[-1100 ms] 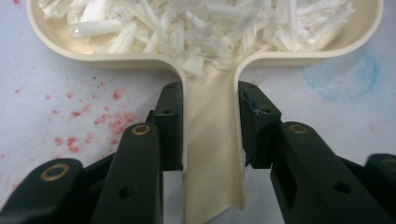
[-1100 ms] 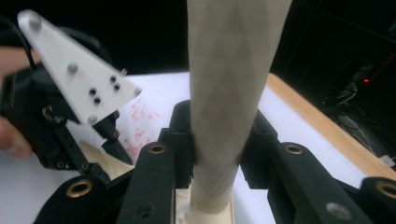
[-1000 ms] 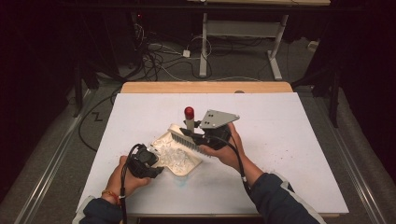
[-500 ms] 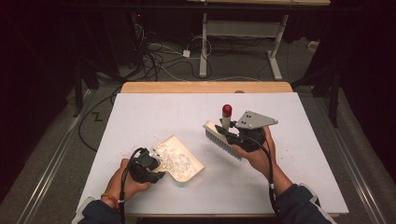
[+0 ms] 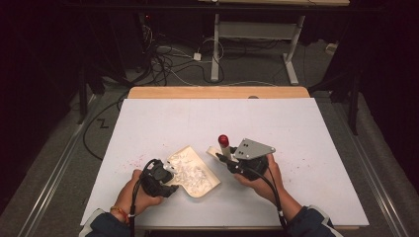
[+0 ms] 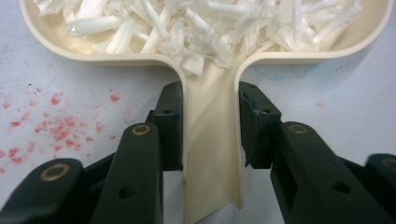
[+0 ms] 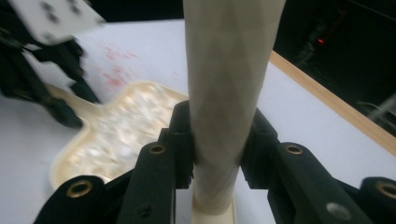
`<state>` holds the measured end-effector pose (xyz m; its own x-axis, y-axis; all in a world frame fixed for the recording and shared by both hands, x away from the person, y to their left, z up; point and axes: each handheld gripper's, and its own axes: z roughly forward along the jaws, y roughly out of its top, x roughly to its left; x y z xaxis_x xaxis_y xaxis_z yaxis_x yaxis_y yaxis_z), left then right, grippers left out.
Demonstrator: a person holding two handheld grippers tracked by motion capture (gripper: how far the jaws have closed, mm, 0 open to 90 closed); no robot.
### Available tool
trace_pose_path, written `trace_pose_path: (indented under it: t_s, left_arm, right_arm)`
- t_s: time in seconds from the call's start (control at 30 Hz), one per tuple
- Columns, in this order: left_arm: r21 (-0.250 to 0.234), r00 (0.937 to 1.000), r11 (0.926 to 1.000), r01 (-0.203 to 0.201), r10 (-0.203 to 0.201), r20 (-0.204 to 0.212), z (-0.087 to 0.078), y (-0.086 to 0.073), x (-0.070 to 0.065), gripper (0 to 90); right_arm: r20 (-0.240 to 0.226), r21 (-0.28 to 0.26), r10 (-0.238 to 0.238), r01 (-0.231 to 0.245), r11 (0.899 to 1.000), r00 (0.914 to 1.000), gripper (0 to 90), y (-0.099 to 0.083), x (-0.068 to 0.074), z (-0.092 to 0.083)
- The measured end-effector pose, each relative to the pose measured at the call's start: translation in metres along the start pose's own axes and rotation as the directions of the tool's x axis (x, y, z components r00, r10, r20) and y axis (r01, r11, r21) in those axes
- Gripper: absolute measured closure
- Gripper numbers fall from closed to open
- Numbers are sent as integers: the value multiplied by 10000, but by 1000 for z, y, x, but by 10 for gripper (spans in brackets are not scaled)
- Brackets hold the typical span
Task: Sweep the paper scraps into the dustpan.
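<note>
A cream dustpan [image 5: 197, 174] lies on the white table, filled with white shreds [image 6: 201, 23]. My left gripper [image 5: 169, 175] is shut on the dustpan's handle [image 6: 212, 154], one pad on each side of it [image 6: 210, 126]. To the right of the pan, my right gripper [image 5: 230, 160] is shut on a brush [image 5: 223, 143] with a red tip. The brush's cream handle [image 7: 229, 70] rises between the right gripper's [image 7: 217, 140] jaws. The right gripper view also has the dustpan [image 7: 121, 126] and the left gripper [image 7: 60, 100] beyond it.
Red specks [image 6: 56, 126] dot the table's white sheet [image 5: 306, 133] left of the pan. A wooden edge [image 5: 217, 92] runs along the back. Behind the table are cables [image 5: 168, 59] on the floor and a desk's legs [image 5: 291, 49].
The right gripper lifted the brush off the dustpan and swung it to the right, then came back left and lower beside the pan. The left gripper kept its hold, and the pan shifted slightly.
</note>
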<state>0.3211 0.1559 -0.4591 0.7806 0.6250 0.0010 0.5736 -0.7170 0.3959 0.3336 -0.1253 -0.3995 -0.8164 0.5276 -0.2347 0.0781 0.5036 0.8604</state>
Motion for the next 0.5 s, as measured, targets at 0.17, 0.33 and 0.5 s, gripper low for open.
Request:
trace_pose_path:
  t_s: [0.17, 0.33, 0.5]
  left_arm:
    - [-10, 10000, 10000, 29, -29, -41, 0, 0, -1, 634]
    - [-25, 10000, 10000, 37, -37, -35, 0, 0, -1, 634]
    - [-59, 10000, 10000, 54, -54, -27, 0, -1, -1, 634]
  right_arm:
    - [-871, -323, 221, -250, 9992, 9960, 705, 6, 13, 4]
    - [-1382, -954, 497, -633, 9934, 9891, 705, 13, 18, -5]
    - [-1214, -1400, 801, -970, 9854, 9894, 704, 15, 3, -25]
